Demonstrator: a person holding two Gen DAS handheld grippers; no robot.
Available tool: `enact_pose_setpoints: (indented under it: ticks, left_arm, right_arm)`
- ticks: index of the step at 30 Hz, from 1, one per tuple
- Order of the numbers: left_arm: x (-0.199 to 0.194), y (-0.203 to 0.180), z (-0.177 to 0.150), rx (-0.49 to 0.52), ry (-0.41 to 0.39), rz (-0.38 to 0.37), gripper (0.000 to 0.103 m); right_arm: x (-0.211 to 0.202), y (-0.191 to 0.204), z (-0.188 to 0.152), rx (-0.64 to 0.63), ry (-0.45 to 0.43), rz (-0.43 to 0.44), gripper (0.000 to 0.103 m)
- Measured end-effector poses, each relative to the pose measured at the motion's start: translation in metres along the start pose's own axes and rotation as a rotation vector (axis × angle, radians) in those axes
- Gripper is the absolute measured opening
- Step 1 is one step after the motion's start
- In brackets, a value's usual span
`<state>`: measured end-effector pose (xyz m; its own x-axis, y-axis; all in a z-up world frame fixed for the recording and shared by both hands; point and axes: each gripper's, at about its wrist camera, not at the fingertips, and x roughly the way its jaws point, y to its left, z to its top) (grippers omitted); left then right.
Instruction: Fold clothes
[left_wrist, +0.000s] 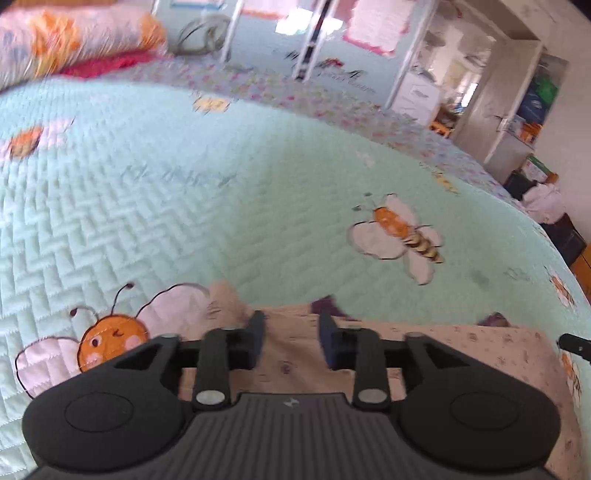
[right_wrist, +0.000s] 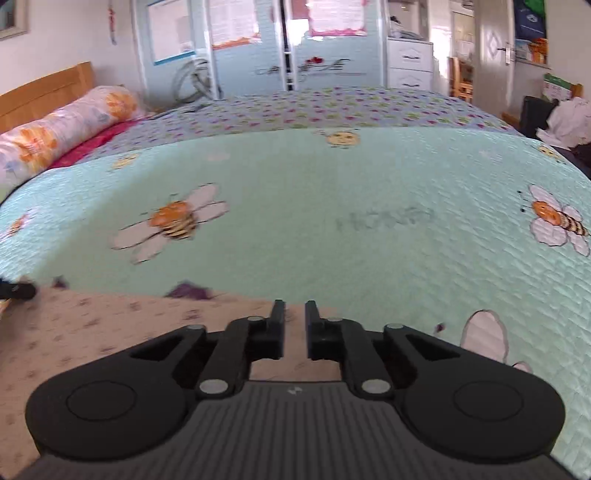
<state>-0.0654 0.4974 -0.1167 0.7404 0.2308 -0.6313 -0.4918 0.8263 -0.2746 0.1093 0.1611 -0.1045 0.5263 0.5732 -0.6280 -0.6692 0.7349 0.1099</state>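
Clothes here means one pale pink garment (left_wrist: 461, 354) with small dark speckles, a soft thin fabric lying flat on the bed's quilt (left_wrist: 184, 177) at the near edge of both views. In the left wrist view it fills the 6 o'clock area under and past the left gripper (left_wrist: 291, 332); in the right wrist view it (right_wrist: 92, 332) spreads from 6 toward 9 o'clock. Small purple scraps (right_wrist: 188, 291) of cloth poke out along its far edge.

That quilt is mint green, stitched in a herringbone pattern that gives it a ridged, padded surface, with appliquéd bees (left_wrist: 399, 236) in orange, white and striped black. Beyond it at 12 o'clock lies a lilac spread (right_wrist: 314, 107) dotted with small coloured shapes, and at 10 o'clock a long cylindrical bolster (right_wrist: 62, 125) in floral print.

Both grippers tilt downward over the garment. Black fingers of the left gripper stand clearly apart, bare fabric visible between them and nothing pinched. Those of the right gripper (right_wrist: 294, 321) sit close together with a narrow gap, and no fold of cloth is seen caught in it. At 9 o'clock in the right view, a black tip of the other gripper shows, blurred.
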Motion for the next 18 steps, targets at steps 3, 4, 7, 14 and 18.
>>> enact_pose_setpoints:
  ticks: [3,4,7,14,18]
  left_arm:
    - [-0.009,-0.026,-0.013,0.087,0.022,-0.043,0.042]
    - [-0.008,-0.031,-0.02,0.134,0.046,-0.023,0.042]
    - [0.002,-0.02,-0.034,0.172,0.11,0.035,0.043]
    - [-0.036,-0.026,-0.028,0.064,0.044,-0.056,0.045]
    - [-0.043,-0.035,-0.048,0.146,0.088,-0.004,0.045]
  right_arm:
    - [-0.002,0.029,-0.013,-0.059,0.048,0.108,0.024]
    - [0.005,0.029,-0.016,-0.075,0.071,0.09,0.024]
    - [0.014,0.011,-0.022,-0.062,0.088,-0.055,0.021]
    - [-0.043,0.048,-0.028,0.004,-0.024,0.087,0.036]
    - [-0.037,0.087,-0.061,-0.124,0.055,0.116,0.036]
